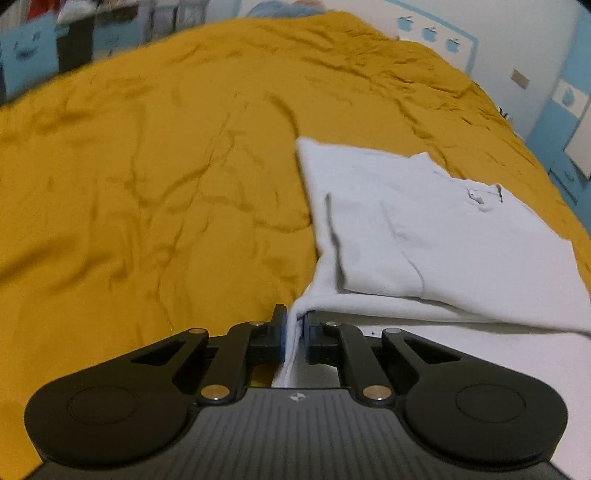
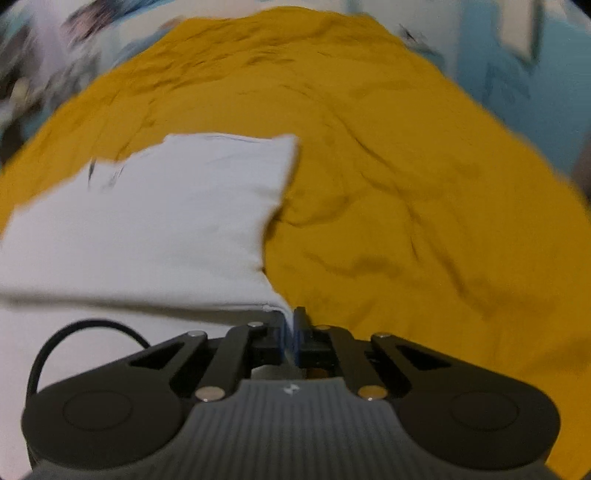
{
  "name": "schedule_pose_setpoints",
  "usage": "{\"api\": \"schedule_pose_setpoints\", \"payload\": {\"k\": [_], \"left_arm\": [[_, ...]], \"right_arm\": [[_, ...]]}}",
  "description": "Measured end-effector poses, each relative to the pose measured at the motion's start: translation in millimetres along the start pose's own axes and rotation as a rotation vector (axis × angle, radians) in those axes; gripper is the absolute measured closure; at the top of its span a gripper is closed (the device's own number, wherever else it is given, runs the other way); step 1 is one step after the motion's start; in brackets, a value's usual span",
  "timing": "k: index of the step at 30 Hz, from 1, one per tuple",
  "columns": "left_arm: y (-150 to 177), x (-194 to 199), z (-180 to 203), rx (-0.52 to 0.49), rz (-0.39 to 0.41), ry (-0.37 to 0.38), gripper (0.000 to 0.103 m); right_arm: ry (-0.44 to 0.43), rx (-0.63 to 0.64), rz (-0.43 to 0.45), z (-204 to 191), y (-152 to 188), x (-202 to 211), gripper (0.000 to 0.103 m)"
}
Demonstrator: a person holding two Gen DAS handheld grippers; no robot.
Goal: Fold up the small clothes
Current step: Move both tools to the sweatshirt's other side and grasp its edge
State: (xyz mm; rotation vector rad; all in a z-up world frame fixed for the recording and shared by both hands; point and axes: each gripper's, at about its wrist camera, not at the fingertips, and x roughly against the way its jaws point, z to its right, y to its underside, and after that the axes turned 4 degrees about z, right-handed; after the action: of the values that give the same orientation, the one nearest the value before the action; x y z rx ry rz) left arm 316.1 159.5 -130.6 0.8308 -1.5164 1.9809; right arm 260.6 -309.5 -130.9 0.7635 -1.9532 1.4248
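A white garment (image 1: 424, 229) lies partly folded on a mustard-yellow bedspread (image 1: 155, 177). Its sides are folded in, and its near hem is lifted off the bed. My left gripper (image 1: 294, 332) is shut on the garment's near left corner. In the right wrist view the same white garment (image 2: 155, 221) lies to the left on the bedspread (image 2: 424, 229). My right gripper (image 2: 290, 334) is shut on the garment's near right corner. The view is blurred by motion.
The yellow bedspread is wrinkled and spreads wide around the garment. A white wall with blue apple decals (image 1: 428, 33) stands beyond the bed's far right side. Dark shelving and clutter (image 1: 74, 40) stand at the far left. A black cable (image 2: 74, 332) loops near my right gripper.
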Motion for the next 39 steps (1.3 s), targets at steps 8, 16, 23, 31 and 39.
{"api": "schedule_pose_setpoints", "payload": {"k": [8, 16, 23, 31, 39], "left_arm": [[-5.8, 2.5, -3.6, 0.019, -0.055, 0.005, 0.077], [-3.8, 58.3, 29.5, -0.162, 0.023, -0.026, 0.068], [12.3, 124.2, 67.8, -0.391, 0.095, 0.061, 0.065], [42.7, 168.8, 79.9, -0.528, 0.097, 0.102, 0.064], [92.2, 179.1, 86.6, -0.73, 0.001, 0.15, 0.062]], "right_arm": [[-0.033, -0.061, -0.03, 4.0, -2.9, 3.4, 0.103], [-0.059, 0.124, 0.047, -20.4, -10.9, 71.8, 0.088], [-0.113, 0.353, 0.131, -49.9, -2.6, 160.3, 0.079], [-0.151, 0.582, 0.093, -70.5, 41.7, 224.2, 0.071], [-0.206, 0.698, -0.019, -76.5, 110.1, 244.7, 0.069]]}}
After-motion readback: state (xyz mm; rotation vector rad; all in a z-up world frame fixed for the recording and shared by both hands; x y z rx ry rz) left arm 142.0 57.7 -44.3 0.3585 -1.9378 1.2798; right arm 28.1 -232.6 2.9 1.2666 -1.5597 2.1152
